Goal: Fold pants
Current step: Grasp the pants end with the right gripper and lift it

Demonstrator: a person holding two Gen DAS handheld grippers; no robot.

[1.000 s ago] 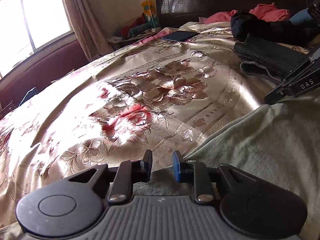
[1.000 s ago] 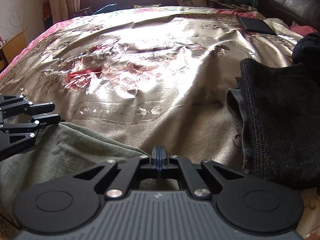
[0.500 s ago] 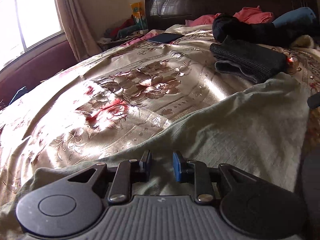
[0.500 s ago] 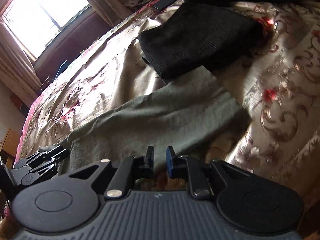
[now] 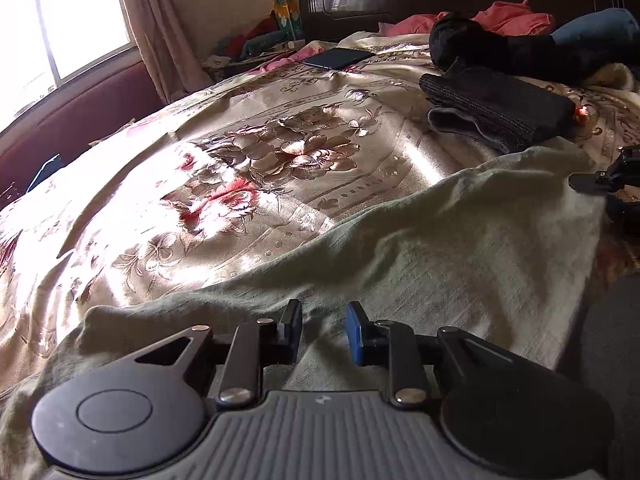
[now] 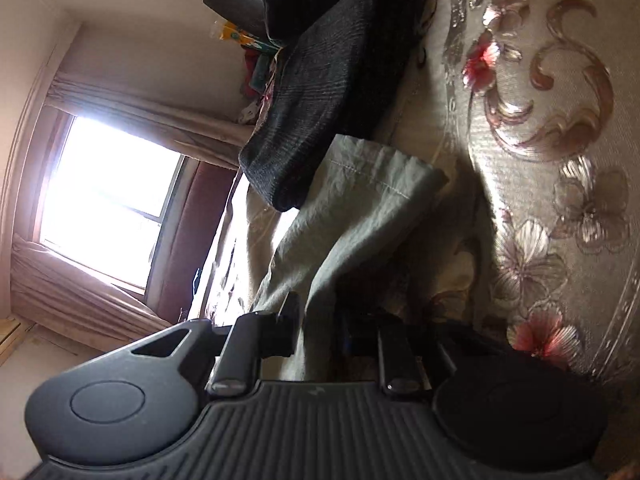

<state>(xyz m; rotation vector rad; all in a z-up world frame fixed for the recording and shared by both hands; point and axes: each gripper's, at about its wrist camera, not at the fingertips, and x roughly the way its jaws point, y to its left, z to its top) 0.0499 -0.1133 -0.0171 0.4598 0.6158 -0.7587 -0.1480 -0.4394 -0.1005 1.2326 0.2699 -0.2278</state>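
Since the earlier frame the right gripper (image 6: 318, 330) has been rolled onto its side and brought to the hem end of the olive-green pants (image 5: 420, 248). Its jaws are seen apart, with the fabric edge lying between them; whether the pads press on it cannot be told. The pants are spread across the near part of the floral bedspread (image 5: 248, 168). The left gripper (image 5: 324, 332) is held over the left end, jaws apart, cloth beneath. Folded dark trousers (image 5: 496, 112) lie beyond, far right.
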